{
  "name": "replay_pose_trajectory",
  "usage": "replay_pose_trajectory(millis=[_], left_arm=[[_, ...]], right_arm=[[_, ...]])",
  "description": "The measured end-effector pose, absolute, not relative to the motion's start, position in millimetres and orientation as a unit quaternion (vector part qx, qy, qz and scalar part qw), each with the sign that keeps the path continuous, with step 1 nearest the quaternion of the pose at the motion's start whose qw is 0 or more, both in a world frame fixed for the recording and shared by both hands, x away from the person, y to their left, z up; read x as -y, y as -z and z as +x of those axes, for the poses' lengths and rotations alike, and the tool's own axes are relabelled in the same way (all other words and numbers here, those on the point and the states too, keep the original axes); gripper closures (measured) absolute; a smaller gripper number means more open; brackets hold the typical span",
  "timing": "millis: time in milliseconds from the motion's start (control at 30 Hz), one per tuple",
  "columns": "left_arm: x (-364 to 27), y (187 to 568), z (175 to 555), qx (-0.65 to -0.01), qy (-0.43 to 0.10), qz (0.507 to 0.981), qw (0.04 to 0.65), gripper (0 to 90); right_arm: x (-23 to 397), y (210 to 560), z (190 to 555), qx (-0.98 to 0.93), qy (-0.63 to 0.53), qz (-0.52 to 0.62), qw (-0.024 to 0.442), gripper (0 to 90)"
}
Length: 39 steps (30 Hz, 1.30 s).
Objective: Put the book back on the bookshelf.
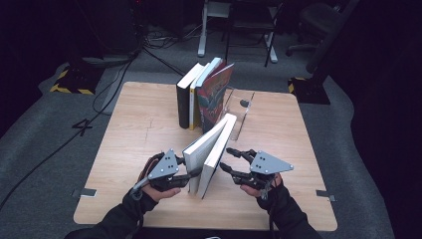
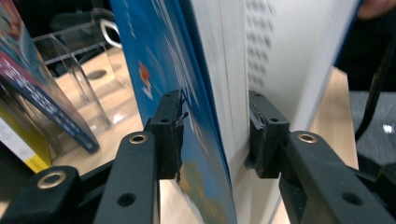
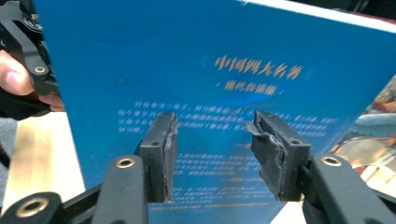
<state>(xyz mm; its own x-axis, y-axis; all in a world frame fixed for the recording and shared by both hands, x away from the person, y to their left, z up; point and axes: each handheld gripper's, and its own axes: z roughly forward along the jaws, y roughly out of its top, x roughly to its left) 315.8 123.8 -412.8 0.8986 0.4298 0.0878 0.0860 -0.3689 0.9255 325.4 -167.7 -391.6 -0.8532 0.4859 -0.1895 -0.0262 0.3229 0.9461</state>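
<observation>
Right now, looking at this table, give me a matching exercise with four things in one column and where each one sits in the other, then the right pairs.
Things:
1. blue book
2. row of upright books
3. clear acrylic stand
4. right gripper

Places:
A. far middle of the table
B. to the right of the blue book
C. near middle, leaning, between the two grippers
D. just right of the row of books

Pairs: 1-C, 2-A, 3-D, 4-B
</observation>
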Motion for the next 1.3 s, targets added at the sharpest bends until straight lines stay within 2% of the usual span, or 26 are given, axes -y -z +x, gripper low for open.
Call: replay_pose_trajectory(millis=[200,333,433,500,600,633,833,1033,1300], left_arm=[[-120,424,304,-0.143,-0.145,0.842,0.5,58.2],[-118,429,300,-0.142,-0.132,0.85,0.491,50.7],[-114,435,294,-0.138,-0.128,0.858,0.477,48.8],[-109,440,291,-0.14,-0.125,0.861,0.472,42.6],[-100,448,289,-0.157,-0.124,0.859,0.47,40.3],[-98,450,289,-0.163,-0.127,0.859,0.469,36.3],[-80,463,289,-0.215,-0.15,0.838,0.478,26.5],[-72,471,291,-0.245,-0.178,0.822,0.482,27.3],[-76,479,302,-0.257,-0.166,0.812,0.497,33.7]], right_arm=[[166,403,323,-0.794,-0.548,0.146,0.219,49.3],[169,411,323,-0.799,-0.544,0.15,0.209,49.4],[170,415,322,-0.806,-0.533,0.15,0.209,49.3],[170,420,321,-0.81,-0.528,0.15,0.207,48.9],[169,421,322,-0.811,-0.528,0.15,0.204,48.5],[168,421,322,-0.81,-0.529,0.152,0.203,48.0],[165,425,324,-0.81,-0.528,0.154,0.203,44.9],[163,425,325,-0.808,-0.53,0.153,0.206,44.0],[160,427,327,-0.805,-0.53,0.164,0.209,42.0]])
